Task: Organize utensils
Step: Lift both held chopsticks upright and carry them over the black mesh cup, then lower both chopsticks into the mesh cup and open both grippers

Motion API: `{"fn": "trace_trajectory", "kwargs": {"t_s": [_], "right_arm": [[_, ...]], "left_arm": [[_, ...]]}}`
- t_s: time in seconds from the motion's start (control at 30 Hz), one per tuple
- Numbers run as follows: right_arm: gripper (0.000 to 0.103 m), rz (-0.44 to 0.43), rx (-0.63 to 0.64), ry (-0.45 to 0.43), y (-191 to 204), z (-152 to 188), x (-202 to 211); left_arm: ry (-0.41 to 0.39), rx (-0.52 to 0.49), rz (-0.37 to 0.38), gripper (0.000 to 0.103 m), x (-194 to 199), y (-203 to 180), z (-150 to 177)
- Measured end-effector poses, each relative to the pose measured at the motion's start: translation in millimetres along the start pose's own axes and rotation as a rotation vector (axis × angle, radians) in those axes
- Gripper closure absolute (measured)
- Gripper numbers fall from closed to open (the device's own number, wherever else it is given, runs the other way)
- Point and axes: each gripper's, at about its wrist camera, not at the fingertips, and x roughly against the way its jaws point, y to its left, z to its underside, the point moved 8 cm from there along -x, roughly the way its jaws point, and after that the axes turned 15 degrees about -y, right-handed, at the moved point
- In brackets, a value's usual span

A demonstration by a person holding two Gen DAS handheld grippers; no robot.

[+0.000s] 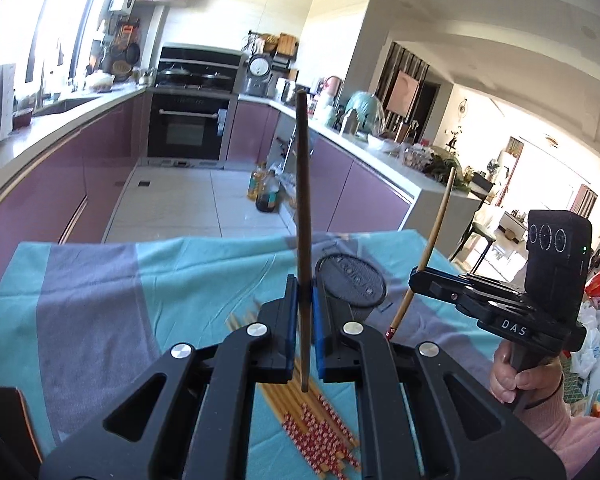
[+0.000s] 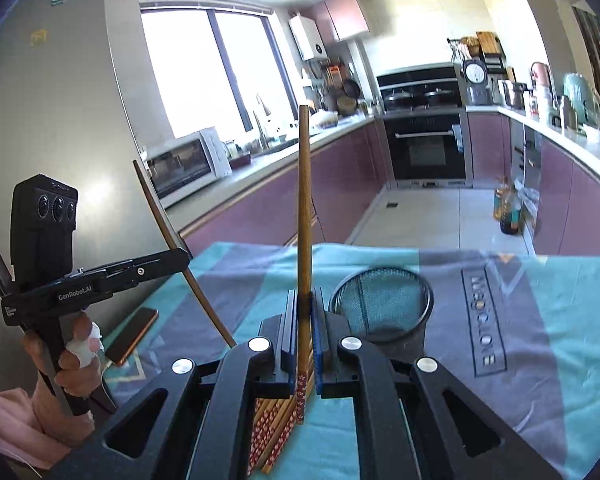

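A dark brown chopstick is held nearly upright in the left tongs, its long axis close to vertical, its upper end pointed toward the kitchen and its lower end hanging just above the pile of chopsticks on the bench. The left tongs are pressed together on this chopstick, which is pinched between the blue pads.

A lighter bamboo chopstick is held likewise upright in the right tongs, its red patterned end pointed down. The right tongs are closed tight on it, with the shaft pinched between the pads.

The pile of chopsticks lies flat on the teal and grey cloth, their long axes running away from the cameras, with the red patterned ends nearest. A black mesh cup is seen standing on the cloth just right of the right tongs. A phone is seen lying at the left edge of the bench. Each tool is gripped by a hand in a pink sleeve.
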Motion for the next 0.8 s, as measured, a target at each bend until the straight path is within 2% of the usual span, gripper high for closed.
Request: {"fn": "trace_trajectory", "kwargs": {"t_s": [0.3, 0.47, 0.63, 0.8], "right_arm": [[0.098, 0.023, 0.031, -0.091, -10, -50, 0], [0.098, 0.064, 0.056, -0.129, -21, -65, -4], [0.098, 0.106, 0.084, -0.106, -33, -61, -16], [0.098, 0.130, 0.085, -0.016, -46, -36, -40]], "left_arm": [[-0.105, -0.013, 0.087, 0.095, -12, -51, -63], [-0.118, -0.053, 0.094, 0.095, -29, -77, -79], [-0.050, -0.103, 0.067, 0.095, -64, -93, -53], [0.036, -0.122, 0.024, 0.095, -96, -87, -8]]}}
